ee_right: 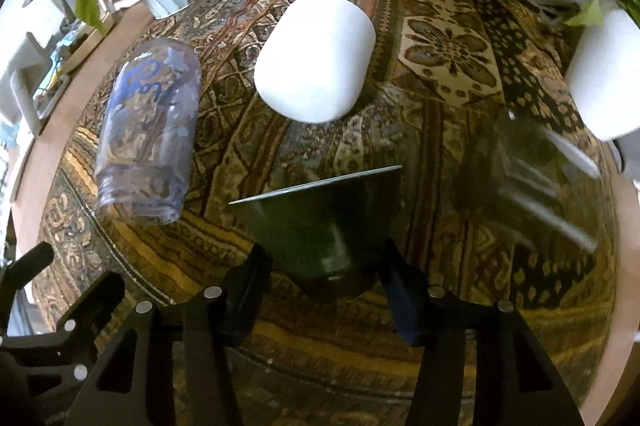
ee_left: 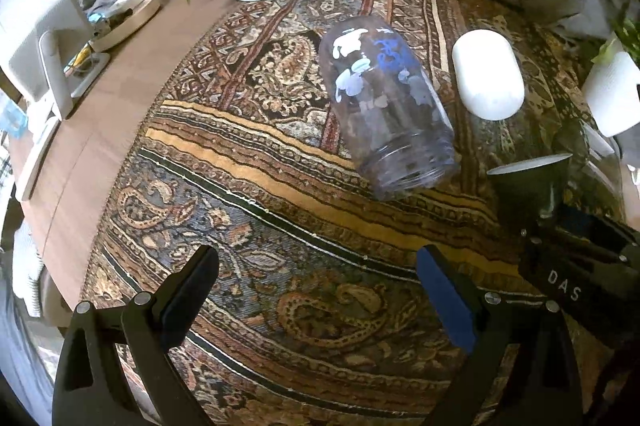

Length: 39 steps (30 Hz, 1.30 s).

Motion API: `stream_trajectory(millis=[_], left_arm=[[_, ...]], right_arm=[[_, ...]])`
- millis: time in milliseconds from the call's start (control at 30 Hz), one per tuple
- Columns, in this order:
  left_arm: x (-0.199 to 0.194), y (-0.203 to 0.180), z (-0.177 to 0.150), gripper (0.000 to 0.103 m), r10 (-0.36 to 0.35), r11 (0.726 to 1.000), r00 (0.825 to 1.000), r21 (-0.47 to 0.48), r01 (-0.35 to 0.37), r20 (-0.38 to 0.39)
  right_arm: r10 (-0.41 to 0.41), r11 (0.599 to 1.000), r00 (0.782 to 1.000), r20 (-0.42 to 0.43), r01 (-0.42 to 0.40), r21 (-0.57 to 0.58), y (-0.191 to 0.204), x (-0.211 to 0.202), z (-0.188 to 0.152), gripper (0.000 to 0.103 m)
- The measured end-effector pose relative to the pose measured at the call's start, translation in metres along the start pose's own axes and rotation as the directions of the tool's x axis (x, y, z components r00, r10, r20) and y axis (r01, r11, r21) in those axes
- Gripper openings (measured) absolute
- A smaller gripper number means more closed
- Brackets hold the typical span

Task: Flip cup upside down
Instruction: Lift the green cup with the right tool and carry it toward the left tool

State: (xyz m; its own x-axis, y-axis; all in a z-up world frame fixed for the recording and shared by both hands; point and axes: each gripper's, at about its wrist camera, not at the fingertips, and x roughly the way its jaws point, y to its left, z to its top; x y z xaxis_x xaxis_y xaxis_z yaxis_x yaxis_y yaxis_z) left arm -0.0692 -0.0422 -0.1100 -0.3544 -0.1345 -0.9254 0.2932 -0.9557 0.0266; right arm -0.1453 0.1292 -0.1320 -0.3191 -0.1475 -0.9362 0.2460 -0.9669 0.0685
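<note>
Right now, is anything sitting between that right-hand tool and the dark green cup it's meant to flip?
Nothing visible does. The right tool already has its fingers on either side of the dark green cup, low near its base. The clear glass and the white cup stand apart on the patterned cloth.

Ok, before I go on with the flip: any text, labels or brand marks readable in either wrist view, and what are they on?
"DAS" in pale letters on the black body of the right gripper, seen in the left wrist view.
Blue cursive script on the clear glass: it starts with something like "Bon", the rest is too blurred to read.
Nothing readable on the dark green cup, the white cup or the patterned cloth.
</note>
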Motion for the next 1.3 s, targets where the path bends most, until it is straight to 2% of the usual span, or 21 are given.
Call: stream_trajectory(millis=[167, 633, 833, 1133, 1300], left_arm=[[-0.003, 0.009, -0.005, 0.101, -0.02, 0.999, 1.0, 0.03, 0.02, -0.003], [-0.011, 0.031, -0.022, 0.101, -0.061, 0.982, 0.998, 0.176, 0.063, -0.015], [-0.013, 0.034, -0.023, 0.101, -0.064, 0.974, 0.998, 0.215, 0.064, -0.009], [-0.018, 0.033, -0.025, 0.101, -0.071, 0.976, 0.997, 0.204, 0.07, -0.005], [-0.024, 0.033, -0.027, 0.1, -0.058, 0.984, 0.998, 0.172, 0.056, 0.005]], right_arm=[[-0.024, 0.998, 1.0, 0.0, 0.024, 0.062, 0.01, -0.011, -0.021, 0.052], [-0.021, 0.973, 0.998, -0.053, 0.032, 0.229, 0.05, -0.024, -0.072, 0.052], [-0.028, 0.969, 0.998, -0.057, 0.041, 0.245, 0.06, -0.024, -0.078, 0.052], [-0.02, 0.97, 0.997, -0.07, 0.036, 0.24, 0.063, -0.024, -0.08, 0.053], [-0.026, 0.97, 0.997, -0.073, 0.043, 0.24, 0.058, -0.034, -0.081, 0.068]])
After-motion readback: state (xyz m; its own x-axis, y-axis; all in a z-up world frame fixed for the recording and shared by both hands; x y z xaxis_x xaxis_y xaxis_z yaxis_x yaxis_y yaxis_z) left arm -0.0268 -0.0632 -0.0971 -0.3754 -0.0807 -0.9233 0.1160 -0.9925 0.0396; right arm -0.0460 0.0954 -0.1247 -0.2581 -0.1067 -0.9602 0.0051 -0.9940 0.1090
